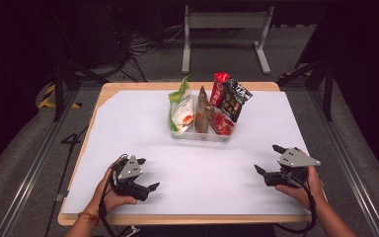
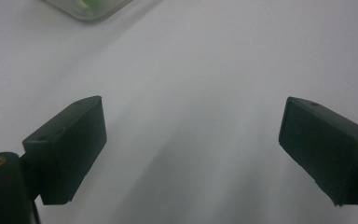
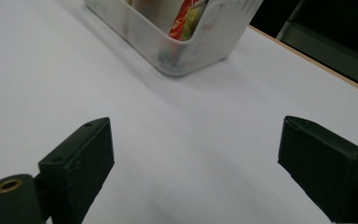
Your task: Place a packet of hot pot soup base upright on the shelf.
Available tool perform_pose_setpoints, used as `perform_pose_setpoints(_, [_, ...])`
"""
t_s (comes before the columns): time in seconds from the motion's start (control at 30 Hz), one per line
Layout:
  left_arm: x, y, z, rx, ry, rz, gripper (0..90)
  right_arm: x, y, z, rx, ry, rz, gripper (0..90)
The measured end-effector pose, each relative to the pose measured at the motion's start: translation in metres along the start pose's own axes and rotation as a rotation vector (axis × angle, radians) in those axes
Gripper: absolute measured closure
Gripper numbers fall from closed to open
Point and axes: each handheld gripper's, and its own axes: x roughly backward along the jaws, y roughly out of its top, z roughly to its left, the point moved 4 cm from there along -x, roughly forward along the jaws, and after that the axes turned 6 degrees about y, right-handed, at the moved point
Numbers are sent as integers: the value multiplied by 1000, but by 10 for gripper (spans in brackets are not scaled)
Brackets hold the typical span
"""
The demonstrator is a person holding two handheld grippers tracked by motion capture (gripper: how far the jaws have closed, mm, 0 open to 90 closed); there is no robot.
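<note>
- Here, a clear plastic bin (image 1: 202, 134) stands on the white sheet (image 1: 143, 123) of the table (image 1: 109, 87), toward the far middle, well apart from both hand-held grippers.
- Upright snack packets fill it: a green-and-white packet (image 1: 180, 109) at the left, a brown packet (image 1: 203, 116) in the middle, a red packet (image 1: 219, 88) behind, and a black packet (image 1: 235, 98) leaning at the right.
- In the right gripper view, a corner of the bin (image 3: 200, 46) shows ahead of the jaws, with a red and yellow wrapper visible through its wall.
- The right hand-held gripper (image 1: 269, 159) sits near the table's right front, held in the person's right hand (image 1: 303, 190); its jaws stand wide apart with nothing between them, only the bare sheet.
- The left hand-held gripper (image 1: 148, 174) rests near the left front in the left hand (image 1: 111, 197); its jaws are also spread wide and hold nothing.
- In the left gripper view, a corner of the bin (image 2: 91, 8) shows at the top edge, far from the jaws.
- A grey metal frame (image 1: 224, 22) stands on the floor beyond the table.
</note>
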Motion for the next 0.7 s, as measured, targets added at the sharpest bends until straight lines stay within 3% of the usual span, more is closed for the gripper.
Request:
perform_pose_setpoints(0.3, [1, 0, 0, -7, 11, 0, 80, 14, -14, 2, -23, 1, 7, 103])
perform_pose_setpoints(0.47, [1, 0, 0, -12, 11, 0, 75, 21, -24, 5, -4, -2, 20, 103])
perform_pose_setpoints(0.7, [0, 1, 0, -16, 10, 2, 73, 32, -35, 3, -36, -9, 3, 116])
